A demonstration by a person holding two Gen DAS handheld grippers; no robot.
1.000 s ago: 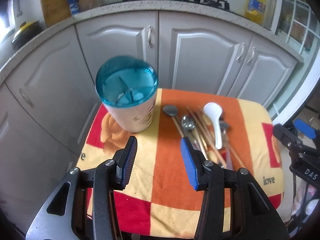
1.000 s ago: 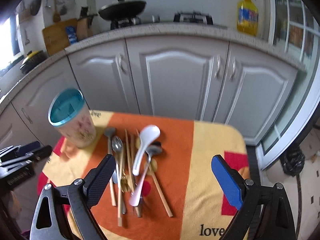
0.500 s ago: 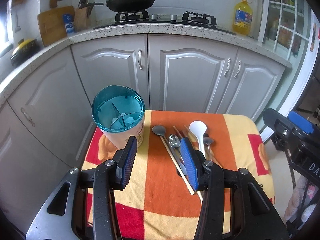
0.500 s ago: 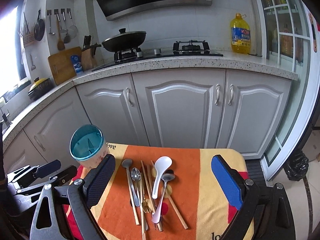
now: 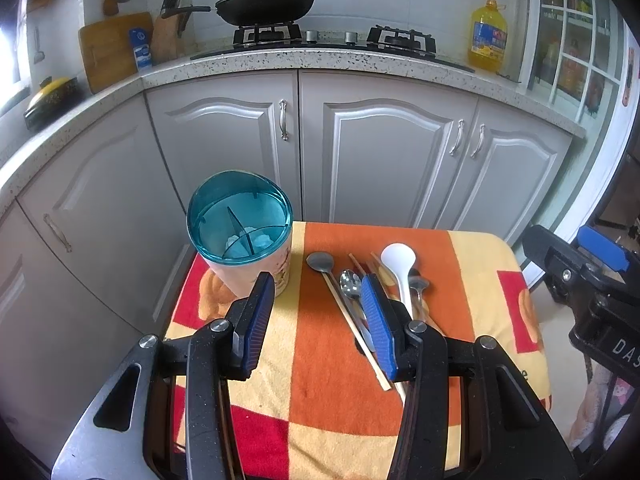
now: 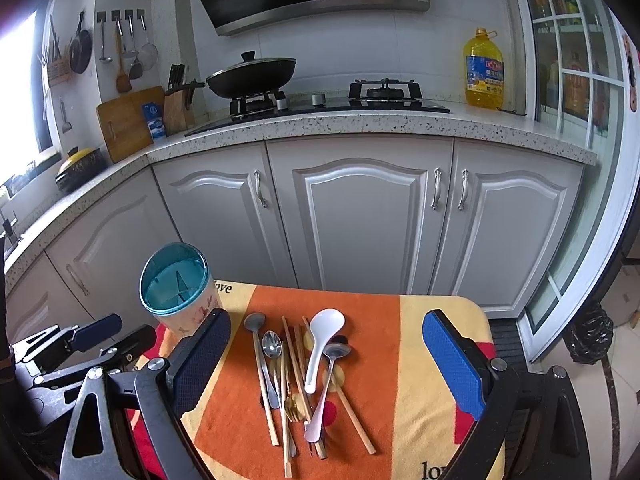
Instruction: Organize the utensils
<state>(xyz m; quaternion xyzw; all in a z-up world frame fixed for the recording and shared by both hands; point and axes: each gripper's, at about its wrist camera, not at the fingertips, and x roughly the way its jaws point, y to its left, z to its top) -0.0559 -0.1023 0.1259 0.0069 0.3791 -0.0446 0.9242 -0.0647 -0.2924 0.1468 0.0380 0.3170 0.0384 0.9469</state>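
A utensil holder (image 5: 244, 248) with a teal divided rim stands at the back left of a small table covered by an orange, yellow and red cloth (image 5: 328, 360). It also shows in the right wrist view (image 6: 180, 292). A pile of utensils (image 6: 304, 376) lies mid-table: a white ladle (image 6: 322, 340), metal spoons (image 6: 268, 356), several wooden chopsticks (image 6: 294, 360) and a small gold fork. My left gripper (image 5: 318, 312) is open and empty, above the near left of the table. My right gripper (image 6: 328, 344) is wide open and empty, above the pile.
Grey cabinet doors (image 6: 360, 216) stand right behind the table. The counter above holds a stove with a black wok (image 6: 250, 76), a yellow oil bottle (image 6: 484, 70), a cutting board and a knife block. A glass door is at the right.
Both grippers have risen and pulled back from the table, so the holder and utensils look smaller and more of the counter shows. Neither gripper's opening has changed.
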